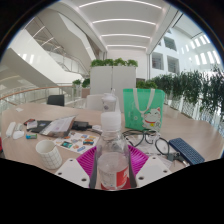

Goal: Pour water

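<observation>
Water bottle (112,150) upright, pinched in the claw (113,163), green bag (143,107) beyond on the table (190,128).

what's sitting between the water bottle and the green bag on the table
In the gripper view, a pair of glasses lies on the table between the water bottle, which stands between the tongs, and the green bag beyond.

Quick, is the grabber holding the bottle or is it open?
Gripper: shut on the water bottle, both pink pads pressing its sides.
</observation>
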Demonstrator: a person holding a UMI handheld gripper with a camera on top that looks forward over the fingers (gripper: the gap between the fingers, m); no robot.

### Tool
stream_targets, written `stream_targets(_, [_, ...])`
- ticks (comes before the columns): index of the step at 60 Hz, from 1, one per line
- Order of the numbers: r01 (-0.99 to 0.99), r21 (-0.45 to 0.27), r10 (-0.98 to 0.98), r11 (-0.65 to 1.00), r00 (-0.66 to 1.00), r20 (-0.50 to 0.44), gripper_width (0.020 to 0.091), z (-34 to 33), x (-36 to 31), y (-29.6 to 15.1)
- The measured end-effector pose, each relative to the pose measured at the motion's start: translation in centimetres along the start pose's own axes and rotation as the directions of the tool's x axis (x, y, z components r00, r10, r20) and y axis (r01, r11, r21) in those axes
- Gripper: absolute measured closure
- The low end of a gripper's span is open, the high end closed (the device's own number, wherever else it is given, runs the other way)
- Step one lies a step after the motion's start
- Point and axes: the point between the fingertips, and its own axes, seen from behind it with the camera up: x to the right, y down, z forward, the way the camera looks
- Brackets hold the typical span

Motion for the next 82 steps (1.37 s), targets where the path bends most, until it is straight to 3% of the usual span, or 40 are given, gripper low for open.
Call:
stream_targets(10, [-0.023, -0.044, 0.022, 0.999, 1.000, -0.012, 0.0624, 0.9, 0.9, 3.2])
stream_targets(12, [-0.029, -0.009, 0.029, 1.000, 1.000, -0.013, 0.0622, 1.3, 1.0, 3.0])
stream_targets(24, [-0.059, -0.008, 0.059, 0.998, 0.998, -0.008, 0.0613, 1.0, 1.2, 3.4])
stream_targets(32, [-0.085, -0.026, 0.085, 0.996, 0.996, -0.021, 0.0556, 0.7, 1.5, 3.7])
stream_targets(34, [-0.088, -0.061, 0.087, 0.994, 0.996, -0.027, 0.0511, 0.5, 1.6, 4.5])
stream_targets(39, [-0.098, -0.138, 0.092, 0.986, 0.995, -0.049, 0.0266, -0.8, 1.8, 6.0])
stream_targets(40, [-0.101, -0.144, 0.094, 0.984, 0.994, -0.054, 0.0247, -1.2, 1.9, 6.1])
stream_targets(58, [-0.136, -0.192, 0.119, 0.972, 0.988, -0.094, 0.0266, -15.8, -2.4, 3.5])
stream_targets(82, [-0.089, -0.145, 0.059, 0.986, 0.979, -0.196, 0.0262, -33.8, -11.0, -3.3])
